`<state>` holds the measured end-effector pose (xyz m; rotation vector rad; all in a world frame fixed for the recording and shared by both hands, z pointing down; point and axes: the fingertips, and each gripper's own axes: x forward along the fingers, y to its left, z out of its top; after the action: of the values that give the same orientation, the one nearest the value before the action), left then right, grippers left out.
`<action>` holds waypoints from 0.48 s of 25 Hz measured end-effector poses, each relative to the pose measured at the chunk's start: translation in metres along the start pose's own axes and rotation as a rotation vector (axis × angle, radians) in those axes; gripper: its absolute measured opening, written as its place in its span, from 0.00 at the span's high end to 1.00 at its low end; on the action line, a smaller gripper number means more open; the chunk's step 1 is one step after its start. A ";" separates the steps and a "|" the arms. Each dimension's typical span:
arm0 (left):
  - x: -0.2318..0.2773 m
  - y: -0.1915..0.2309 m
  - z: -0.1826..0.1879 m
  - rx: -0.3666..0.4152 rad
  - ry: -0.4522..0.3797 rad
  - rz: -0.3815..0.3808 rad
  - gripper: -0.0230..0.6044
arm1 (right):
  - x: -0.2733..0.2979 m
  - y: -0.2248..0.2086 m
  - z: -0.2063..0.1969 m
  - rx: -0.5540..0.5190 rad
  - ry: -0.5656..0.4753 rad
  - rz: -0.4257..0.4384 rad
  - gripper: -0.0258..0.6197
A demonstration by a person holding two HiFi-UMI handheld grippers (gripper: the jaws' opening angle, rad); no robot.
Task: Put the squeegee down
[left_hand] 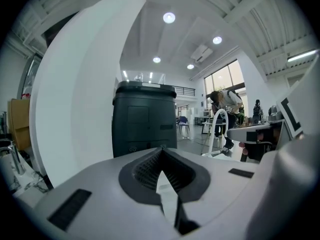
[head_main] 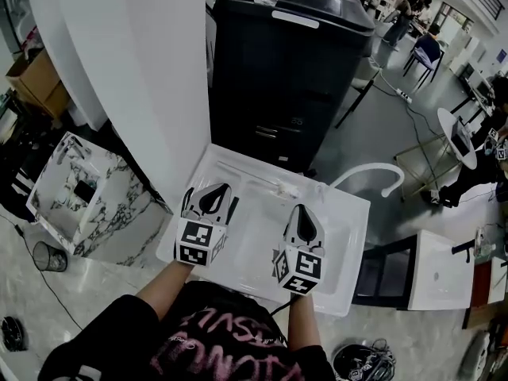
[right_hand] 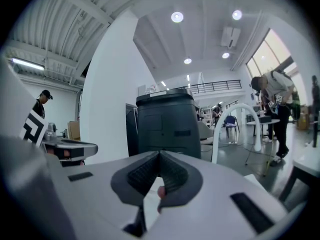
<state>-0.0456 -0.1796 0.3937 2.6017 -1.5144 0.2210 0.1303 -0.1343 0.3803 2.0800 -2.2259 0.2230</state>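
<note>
- Head view: the left gripper [head_main: 216, 193] and the right gripper [head_main: 301, 210] hover side by side over a white rectangular moulded slab [head_main: 341, 236], each with its marker cube nearest the person.
- A faint, thin pale strip [head_main: 246, 173] lies on the slab's far part, ahead of both grippers and apart from them. It may be the squeegee, but it is too faint to be sure.
- Beyond the slab stand a tall black plastic cabinet [head_main: 294, 70], a broad white pillar [head_main: 135, 70] and a white curved tube [head_main: 373, 173].
- Left gripper view: the left gripper [left_hand: 161, 151] has its ribbed jaw tips pressed together with nothing between them. The cabinet [left_hand: 145, 119] stands straight ahead.
- Right gripper view: the right gripper [right_hand: 160, 154] is likewise closed at the tips and carries nothing. A small pinkish patch shows in the gap below, and I cannot tell what it is.
</note>
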 end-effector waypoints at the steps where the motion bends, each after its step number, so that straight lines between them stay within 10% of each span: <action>1: 0.000 0.000 0.002 0.005 -0.008 0.001 0.95 | -0.001 0.000 0.001 -0.002 -0.002 -0.001 0.93; 12: -0.002 -0.006 0.018 0.026 -0.049 -0.037 0.95 | -0.008 0.002 0.013 -0.016 -0.036 -0.009 0.93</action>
<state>-0.0405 -0.1783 0.3756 2.6720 -1.4869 0.1760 0.1297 -0.1284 0.3662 2.1024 -2.2299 0.1677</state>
